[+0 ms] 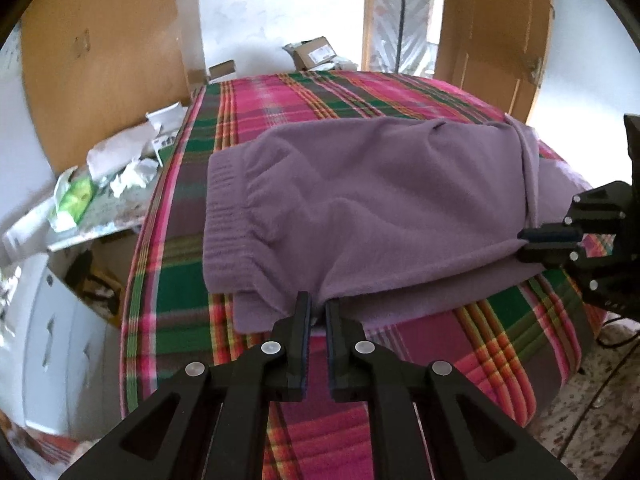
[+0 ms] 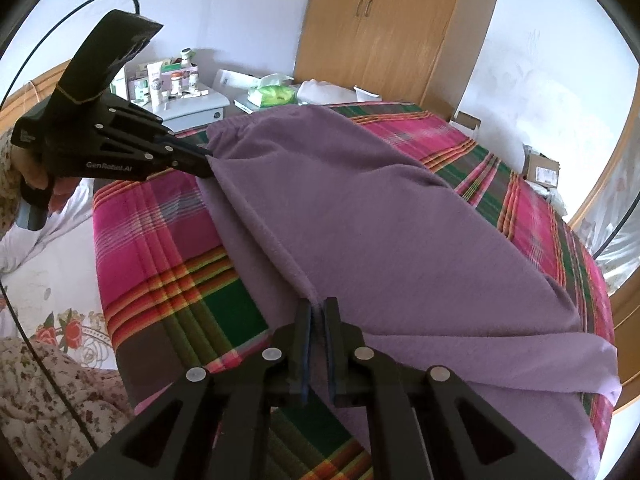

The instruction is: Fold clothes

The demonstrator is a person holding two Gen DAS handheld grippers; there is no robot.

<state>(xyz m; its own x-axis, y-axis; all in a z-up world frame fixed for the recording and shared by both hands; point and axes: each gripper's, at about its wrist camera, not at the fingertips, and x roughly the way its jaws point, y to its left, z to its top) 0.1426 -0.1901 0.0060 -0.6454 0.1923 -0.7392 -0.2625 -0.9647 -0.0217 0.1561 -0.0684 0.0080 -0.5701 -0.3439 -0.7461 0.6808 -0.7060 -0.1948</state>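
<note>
A purple fleece garment (image 1: pixel 360 208) with a ribbed elastic waistband (image 1: pixel 228 216) lies on a bed under a pink, green and orange plaid blanket (image 1: pixel 176 288). My left gripper (image 1: pixel 318 305) is shut on the garment's near edge, lifting the top layer off a lower purple layer. At the right of this view my right gripper (image 1: pixel 528 244) is shut on the same edge. The right wrist view shows the garment (image 2: pixel 400 240) stretched between my right gripper (image 2: pixel 319 306), pinching the near fold, and my left gripper (image 2: pixel 206 162), held by a hand at the waistband end.
A wooden headboard (image 1: pixel 100 60) and a cluttered bedside cabinet (image 1: pixel 96 184) with papers stand left of the bed. Cardboard boxes (image 1: pixel 316 54) lie beyond the far edge. A wardrobe (image 2: pixel 380 32), a white nightstand with bottles (image 2: pixel 176 88) and a floral quilt (image 2: pixel 48 380) surround the bed.
</note>
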